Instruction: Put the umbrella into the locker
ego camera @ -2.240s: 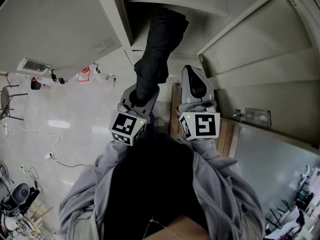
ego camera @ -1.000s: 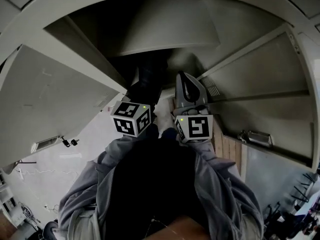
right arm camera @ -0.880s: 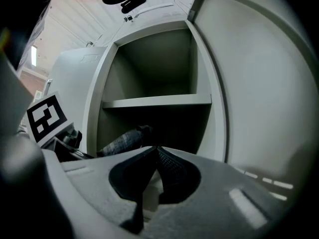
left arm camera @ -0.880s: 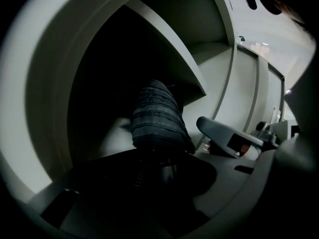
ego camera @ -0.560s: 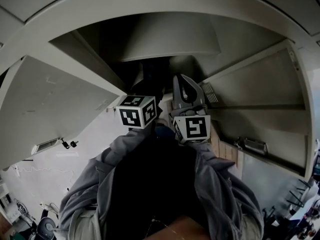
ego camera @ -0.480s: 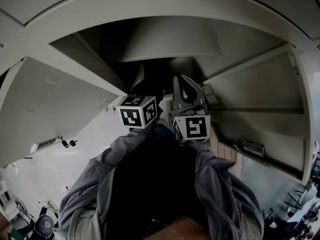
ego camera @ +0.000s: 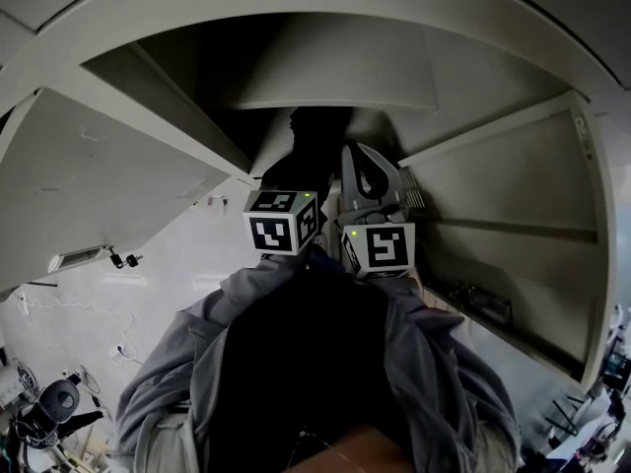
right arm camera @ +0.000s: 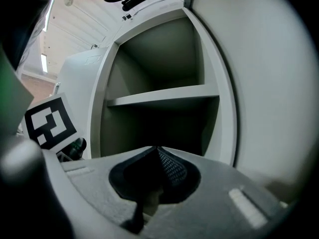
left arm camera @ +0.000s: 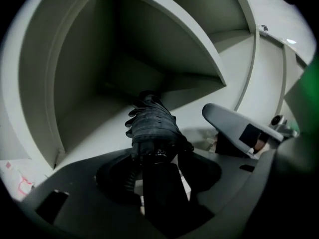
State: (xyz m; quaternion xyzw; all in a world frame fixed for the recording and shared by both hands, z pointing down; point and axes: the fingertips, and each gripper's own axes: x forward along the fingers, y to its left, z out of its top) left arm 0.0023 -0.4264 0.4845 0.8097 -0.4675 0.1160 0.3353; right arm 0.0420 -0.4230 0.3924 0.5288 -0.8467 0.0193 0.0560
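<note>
the left gripper [left arm camera: 158, 169] is clamped on the black handle of the folded umbrella [left arm camera: 152, 126], low in the centre of the left gripper view. the umbrella's bundled dark canopy points away from the jaws, up toward the middle of the frame, and reaches into the open locker [ego camera: 325, 67] compartment, over its pale floor; whether it touches that floor cannot be told. in the head view the umbrella shows as a dark shape at upper centre, inside the locker opening, just above the two marker cubes. the right gripper [right arm camera: 158, 151] has its jaws pressed together with nothing between them, low in the centre of its own view, facing a locker compartment with a shelf [right arm camera: 164, 96] across it. it sits just beside the left gripper. the locker door [ego camera: 99, 185] stands open at the left of the head view.
</note>
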